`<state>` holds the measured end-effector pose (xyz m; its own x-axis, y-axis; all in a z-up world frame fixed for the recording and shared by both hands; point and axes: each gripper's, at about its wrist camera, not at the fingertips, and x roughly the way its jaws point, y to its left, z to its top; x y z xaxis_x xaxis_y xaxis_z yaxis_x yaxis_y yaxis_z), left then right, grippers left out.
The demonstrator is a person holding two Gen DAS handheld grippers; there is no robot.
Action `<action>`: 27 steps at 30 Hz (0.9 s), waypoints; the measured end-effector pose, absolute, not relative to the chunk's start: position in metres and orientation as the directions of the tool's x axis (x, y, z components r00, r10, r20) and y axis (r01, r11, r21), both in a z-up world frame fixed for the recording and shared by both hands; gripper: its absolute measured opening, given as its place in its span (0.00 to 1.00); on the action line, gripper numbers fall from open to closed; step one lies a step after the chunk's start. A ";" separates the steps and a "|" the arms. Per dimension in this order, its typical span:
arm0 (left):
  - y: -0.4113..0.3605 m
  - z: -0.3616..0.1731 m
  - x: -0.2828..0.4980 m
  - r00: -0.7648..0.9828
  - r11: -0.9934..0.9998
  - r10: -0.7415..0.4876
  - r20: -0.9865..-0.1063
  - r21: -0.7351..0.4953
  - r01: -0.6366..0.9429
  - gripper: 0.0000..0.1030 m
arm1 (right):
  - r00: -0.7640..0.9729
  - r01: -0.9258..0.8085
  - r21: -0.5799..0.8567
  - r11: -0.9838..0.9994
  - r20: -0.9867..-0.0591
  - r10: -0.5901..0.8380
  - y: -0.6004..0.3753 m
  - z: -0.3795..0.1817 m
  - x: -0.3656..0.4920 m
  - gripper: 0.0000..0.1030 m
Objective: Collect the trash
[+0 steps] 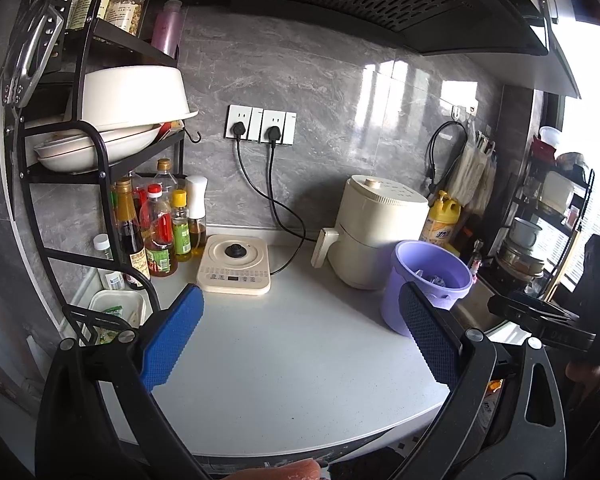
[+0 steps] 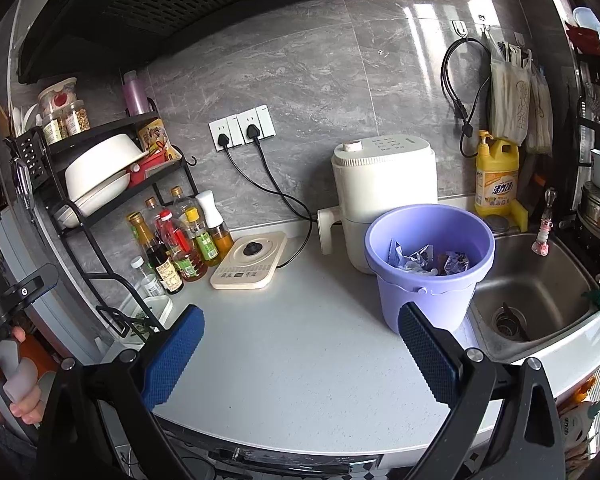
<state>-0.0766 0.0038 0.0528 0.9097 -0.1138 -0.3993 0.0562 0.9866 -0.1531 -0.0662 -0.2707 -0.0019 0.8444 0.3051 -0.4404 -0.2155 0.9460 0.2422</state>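
Meanwhile, crumpled wrappers [image 2: 428,262] lay inside the purple bucket [image 2: 428,280] beside the sink [image 2: 540,292]; both the left gripper [image 1: 300,340] and right gripper [image 2: 300,344] had fingers spread, empty.

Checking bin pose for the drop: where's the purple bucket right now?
In the right wrist view, the purple bucket stands right of centre on the counter, in front of the cream appliance and beside the sink.

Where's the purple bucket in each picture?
Left wrist view: the purple bucket stands right of centre on the counter, partly behind the tool's right finger.
Right wrist view: the purple bucket stands right of centre, beside the sink, with wrappers inside.
Shared landmark: the cream appliance right behind it.
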 end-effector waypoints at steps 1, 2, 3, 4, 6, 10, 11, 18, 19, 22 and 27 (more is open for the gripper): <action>0.003 0.053 -0.078 0.912 0.986 -0.119 -0.393 -0.153 0.063 0.94 | 0.844 -0.213 0.244 0.946 -0.441 0.304 -0.270 -0.002 -0.066 0.92; 0.001 0.054 -0.079 0.913 0.986 -0.123 -0.389 -0.154 0.067 0.94 | 0.840 -0.209 0.245 0.947 -0.450 0.302 -0.269 -0.003 -0.065 0.92; 0.001 0.053 -0.080 0.912 0.986 -0.123 -0.391 -0.153 0.067 0.94 | 0.837 -0.209 0.248 0.946 -0.455 0.305 -0.268 -0.003 -0.065 0.92; 0.000 0.054 -0.081 0.912 0.986 -0.121 -0.392 -0.150 0.067 0.94 | 0.836 -0.217 0.246 0.945 -0.452 0.310 -0.268 -0.003 -0.065 0.92; 0.000 0.054 -0.084 0.913 0.986 -0.122 -0.388 -0.150 0.068 0.94 | 0.841 -0.218 0.225 0.950 -0.451 0.300 -0.265 -0.003 -0.067 0.92; 0.002 0.054 -0.085 0.912 0.986 -0.121 -0.392 -0.155 0.064 0.94 | 0.835 -0.227 0.238 0.944 -0.452 0.315 -0.262 -0.004 -0.069 0.92; 0.002 0.054 -0.086 0.913 0.986 -0.120 -0.391 -0.154 0.063 0.94 | 0.837 -0.229 0.231 0.946 -0.450 0.312 -0.262 -0.003 -0.070 0.92; 0.002 0.051 -0.089 0.913 0.985 -0.116 -0.391 -0.164 0.055 0.94 | 0.838 -0.221 0.235 0.947 -0.452 0.307 -0.263 -0.006 -0.074 0.92; 0.003 0.050 -0.089 0.912 0.984 -0.117 -0.392 -0.167 0.055 0.94 | 0.836 -0.221 0.235 0.946 -0.454 0.308 -0.263 -0.006 -0.074 0.92; 0.001 0.049 -0.089 0.911 0.984 -0.118 -0.395 -0.168 0.055 0.94 | 0.835 -0.223 0.228 0.948 -0.458 0.306 -0.264 -0.008 -0.076 0.92; 0.001 0.049 -0.089 0.911 0.984 -0.117 -0.394 -0.170 0.052 0.94 | 0.836 -0.211 0.232 0.950 -0.460 0.298 -0.267 -0.009 -0.077 0.92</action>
<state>-0.0891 0.0008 0.0489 0.9115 -0.1169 -0.3945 0.0524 0.9840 -0.1703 -0.0772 -0.2668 -0.0086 0.8363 0.2979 -0.4603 -0.2107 0.9497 0.2317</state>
